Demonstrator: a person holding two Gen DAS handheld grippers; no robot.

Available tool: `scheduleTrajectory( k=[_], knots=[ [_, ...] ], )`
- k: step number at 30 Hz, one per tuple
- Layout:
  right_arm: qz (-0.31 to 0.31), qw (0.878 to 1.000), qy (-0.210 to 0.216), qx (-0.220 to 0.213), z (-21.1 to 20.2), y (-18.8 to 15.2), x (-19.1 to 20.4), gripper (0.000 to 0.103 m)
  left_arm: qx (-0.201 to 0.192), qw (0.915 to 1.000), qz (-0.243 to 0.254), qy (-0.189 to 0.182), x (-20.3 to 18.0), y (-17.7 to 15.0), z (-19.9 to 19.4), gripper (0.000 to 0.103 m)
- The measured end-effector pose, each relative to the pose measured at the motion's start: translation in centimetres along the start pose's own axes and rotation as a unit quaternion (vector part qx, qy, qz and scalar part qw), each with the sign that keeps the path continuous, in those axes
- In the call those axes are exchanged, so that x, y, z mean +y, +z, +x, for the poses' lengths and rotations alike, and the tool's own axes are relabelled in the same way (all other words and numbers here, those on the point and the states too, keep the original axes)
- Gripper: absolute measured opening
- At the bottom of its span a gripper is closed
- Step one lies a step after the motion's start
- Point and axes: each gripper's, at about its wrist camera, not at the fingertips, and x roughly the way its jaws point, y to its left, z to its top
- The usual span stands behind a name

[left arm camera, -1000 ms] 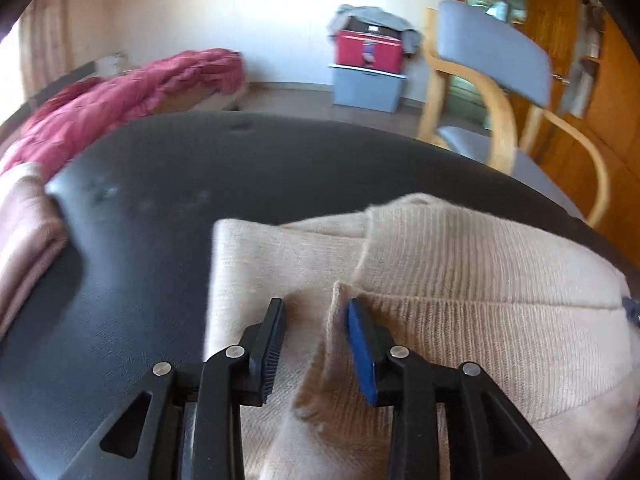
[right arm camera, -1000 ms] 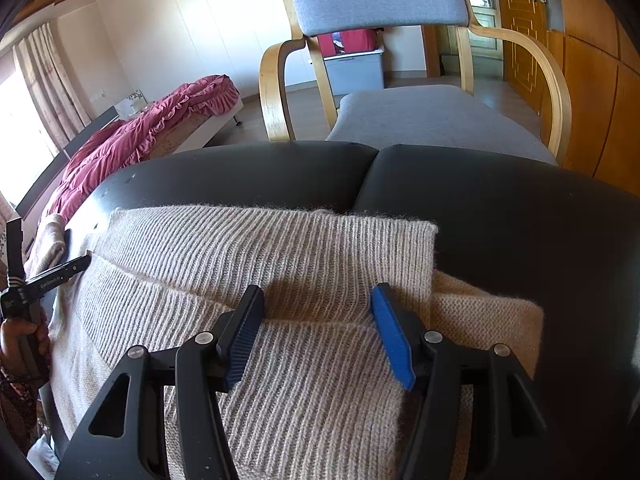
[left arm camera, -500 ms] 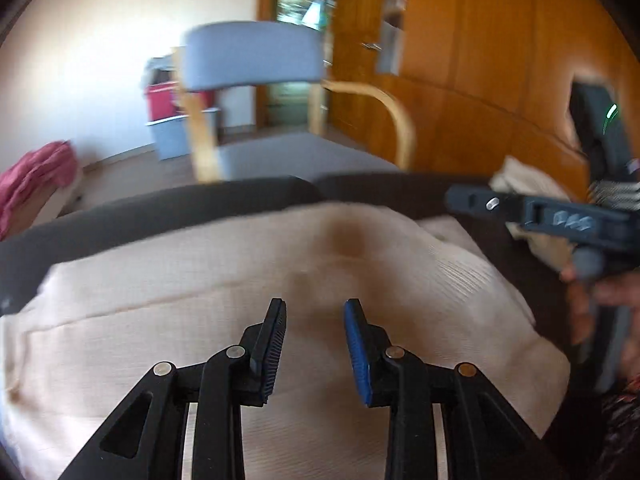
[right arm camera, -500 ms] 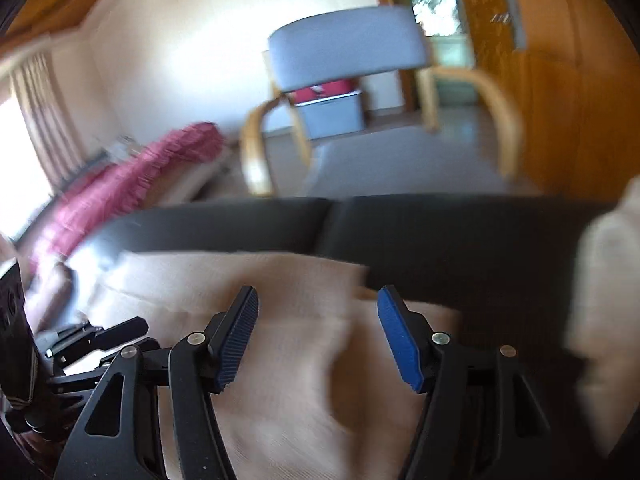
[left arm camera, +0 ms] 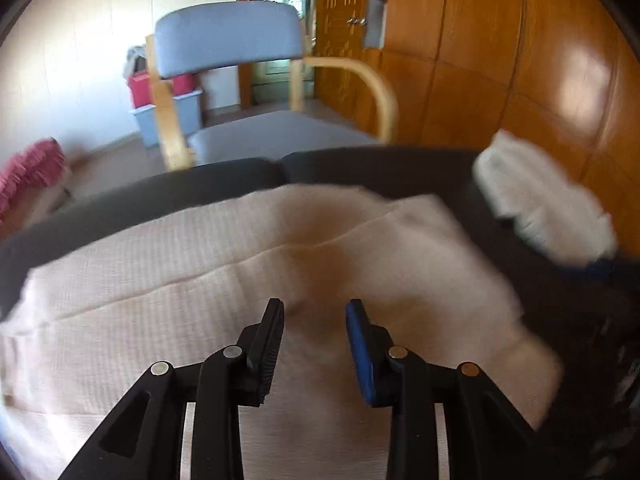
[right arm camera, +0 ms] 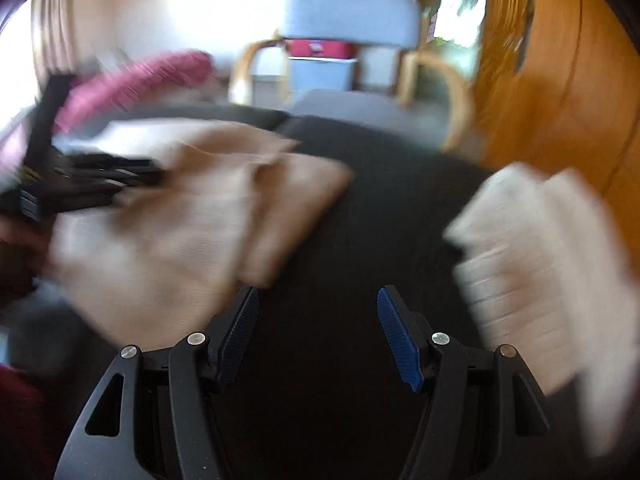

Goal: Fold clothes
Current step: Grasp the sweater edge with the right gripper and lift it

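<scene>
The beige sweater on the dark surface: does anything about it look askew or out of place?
Slightly: the beige sweater has one folded layer lying askew, its corner jutting out past the rest. Motion blur hides finer detail.

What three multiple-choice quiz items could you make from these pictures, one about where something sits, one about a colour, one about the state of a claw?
1. Where does the beige sweater lie?
A. On the dark surface
B. On the chair seat
C. On the floor

2. What colour is the backrest of the armchair?
A. Red
B. Grey-blue
C. Green

3. How is the right claw?
A. Shut on the sweater
B. Shut on nothing
C. Open, holding nothing

Answers:
1. A, the sweater is spread flat on the dark surface in front of the chair.
2. B, the padded backrest shows grey-blue on light wooden arms.
3. C, its fingers stand wide apart with only dark surface between them.
</scene>
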Motion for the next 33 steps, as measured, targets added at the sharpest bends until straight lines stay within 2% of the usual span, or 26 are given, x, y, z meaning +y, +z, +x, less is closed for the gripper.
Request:
scheduleTrajectory(
  k=[1, 3, 5, 8, 11, 12, 13, 15, 17, 19, 24, 26, 29, 33],
  knots=[
    [0.024, 0.998, 0.053, 0.014, 0.4, 0.0, -0.7, 0.066, 0.004, 0.9999, 0.002, -0.014, -0.5, 0.3, 0.3, 0.032],
    [0.071, 0.985, 0.154, 0.041, 1.1, 0.0, -2.0, 0.066, 0.023, 0.9987, 0.034, -0.029, -2.5, 0.6, 1.6, 0.032],
    [0.092, 0.977, 0.185, 0.053, 1.9, 0.1, -3.1, 0.066, 0.032, 0.9970, 0.067, -0.018, -4.3, 0.5, 2.9, 0.032],
    [0.112, 0.971, 0.200, 0.067, 2.7, 0.4, -4.2, 0.066, 0.011, 0.9944, 0.104, 0.014, -5.6, 0.0, 4.3, 0.034],
    [0.116, 0.974, 0.172, 0.091, 2.9, 0.6, -4.0, 0.066, 0.006, 0.9959, 0.090, 0.003, -5.1, -0.2, 4.3, 0.036],
    [0.117, 0.975, 0.162, 0.099, 3.0, 0.7, -3.9, 0.058, 0.006, 0.9969, 0.078, -0.007, -4.6, -0.2, 4.3, 0.038],
    [0.106, 0.978, 0.145, 0.102, 3.0, 0.8, -3.7, 0.039, 0.006, 0.9976, 0.067, -0.015, -4.2, -0.2, 4.3, 0.039],
    [0.080, 0.984, 0.115, 0.105, 2.6, 0.8, -3.2, 0.022, 0.010, 0.9985, 0.045, -0.031, -3.1, -0.2, 4.4, 0.044],
    [0.067, 0.989, 0.084, 0.100, 2.1, 0.8, -3.2, 0.020, 0.012, 0.9986, 0.033, -0.040, -2.5, -0.1, 4.4, 0.044],
    [0.055, 0.990, 0.088, 0.093, 1.9, 0.6, -3.3, 0.019, 0.012, 0.9986, 0.027, -0.044, -2.2, -0.1, 4.5, 0.045],
    [0.047, 0.979, 0.151, 0.125, 3.7, 1.1, -2.6, 0.019, 0.011, 0.9986, 0.030, -0.041, -2.5, -0.3, 4.2, 0.045],
    [0.052, 0.963, 0.223, 0.143, 4.6, 1.4, -2.6, 0.019, 0.011, 0.9987, 0.031, -0.040, -2.6, -0.4, 4.2, 0.045],
    [0.016, 0.946, 0.269, 0.178, 5.5, 1.7, -2.1, 0.019, 0.011, 0.9987, 0.032, -0.038, -2.8, -0.6, 4.0, 0.045],
    [-0.035, 0.940, 0.264, 0.215, 5.2, 1.6, -1.4, 0.019, 0.010, 0.9987, 0.037, -0.034, -2.7, -0.5, 4.1, 0.045]
  ],
)
